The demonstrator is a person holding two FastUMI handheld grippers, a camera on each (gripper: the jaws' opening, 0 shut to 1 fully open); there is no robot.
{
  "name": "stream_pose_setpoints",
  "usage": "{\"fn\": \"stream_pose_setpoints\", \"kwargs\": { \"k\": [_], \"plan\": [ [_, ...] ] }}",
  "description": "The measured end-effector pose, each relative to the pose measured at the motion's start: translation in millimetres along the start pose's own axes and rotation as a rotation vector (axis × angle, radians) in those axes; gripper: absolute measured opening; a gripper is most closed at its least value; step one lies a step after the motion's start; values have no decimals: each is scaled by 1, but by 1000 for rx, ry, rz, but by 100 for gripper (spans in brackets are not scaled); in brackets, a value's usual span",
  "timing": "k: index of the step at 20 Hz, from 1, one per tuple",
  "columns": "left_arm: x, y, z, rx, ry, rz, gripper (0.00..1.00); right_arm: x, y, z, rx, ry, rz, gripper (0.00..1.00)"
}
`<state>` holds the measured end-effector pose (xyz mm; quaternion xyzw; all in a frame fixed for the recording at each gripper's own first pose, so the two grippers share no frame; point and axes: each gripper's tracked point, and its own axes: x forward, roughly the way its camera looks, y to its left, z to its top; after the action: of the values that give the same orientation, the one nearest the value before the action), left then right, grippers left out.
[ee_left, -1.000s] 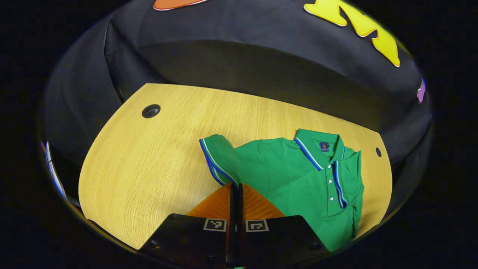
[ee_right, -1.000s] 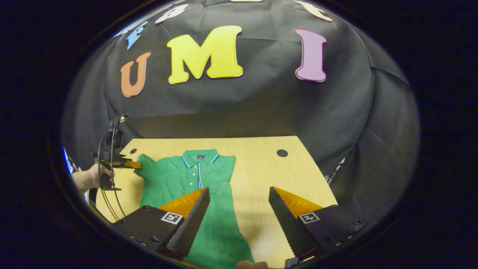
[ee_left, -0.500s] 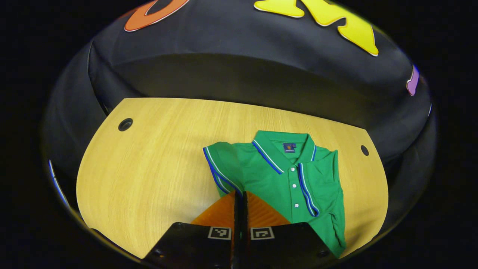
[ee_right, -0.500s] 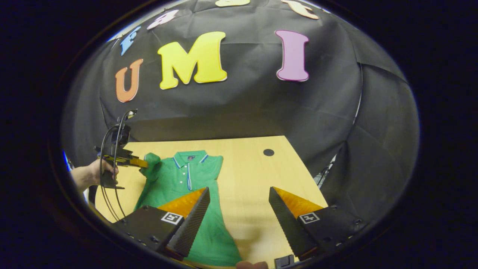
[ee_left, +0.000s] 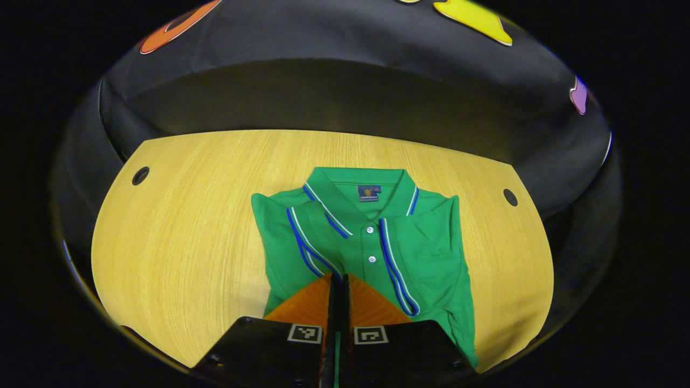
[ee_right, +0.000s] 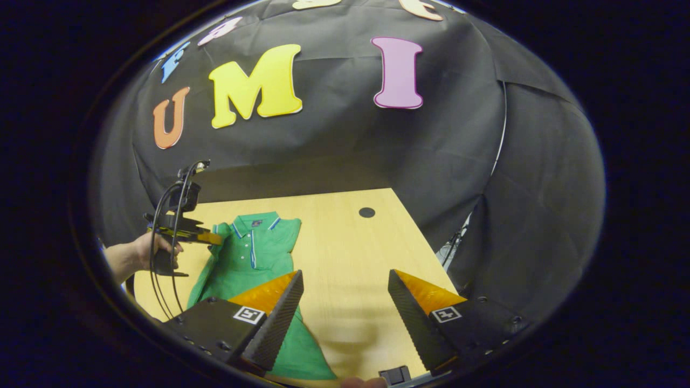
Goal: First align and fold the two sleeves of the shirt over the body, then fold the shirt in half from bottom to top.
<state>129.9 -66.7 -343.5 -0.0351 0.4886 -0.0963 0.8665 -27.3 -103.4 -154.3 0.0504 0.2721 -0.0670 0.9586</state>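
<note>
We have swung the left gripper, clenched on the shirt's left sleeve, across the body near the counter's far edge, while our right gripper hangs released, so both sleeves look folded.

The pale wooden desk is evenly and brightly lit from above, while the black cloth wall behind is left dim. Straight edges are bowed toward the rims by fisheye distortion. A soft shadow is cast on the desk between the jaws in the right gripper view.
</note>
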Motion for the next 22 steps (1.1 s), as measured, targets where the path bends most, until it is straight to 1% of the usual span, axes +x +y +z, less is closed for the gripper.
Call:
{"fn": "stream_pose_setpoints", "kwargs": {
  "k": [2, 3, 4, 5, 6, 8, 9, 11, 14, 19, 22],
  "plan": [
    [0, -6, -3, -29, -6, -22, 12, 3, 3, 2, -10, -1, 8, 96],
    [-1, -11, -5, -47, -5, -52, 12, 5, 5, 4, -14, -5, 12, 96],
    [-6, -20, -7, -64, 0, -93, 37, 6, 8, 4, -13, -8, 21, 96],
    [-12, -22, -7, -72, 2, -103, 61, 6, 12, 5, -10, -5, 31, 96],
    [-16, -21, -8, -74, -4, -94, 85, 8, 18, 3, -12, -1, 43, 96],
    [-27, -17, -9, -71, -22, -70, 98, 10, 24, 2, -30, -3, 60, 96],
    [-33, -12, -8, -68, -33, -51, 100, 10, 28, 3, -38, -9, 71, 96],
    [-49, -7, -7, -62, -67, -21, 100, 12, 37, 6, -62, -21, 95, 96],
    [-81, -2, -3, -56, -148, 8, 100, 13, 53, 12, -86, -46, 151, 96],
    [-148, 4, -4, -55, -299, 51, 100, 16, 72, 5, -145, -53, 241, 96],
    [-183, 6, -15, -56, -361, 53, 100, 7, 77, -3, -178, -53, 259, 96]
  ]
}}
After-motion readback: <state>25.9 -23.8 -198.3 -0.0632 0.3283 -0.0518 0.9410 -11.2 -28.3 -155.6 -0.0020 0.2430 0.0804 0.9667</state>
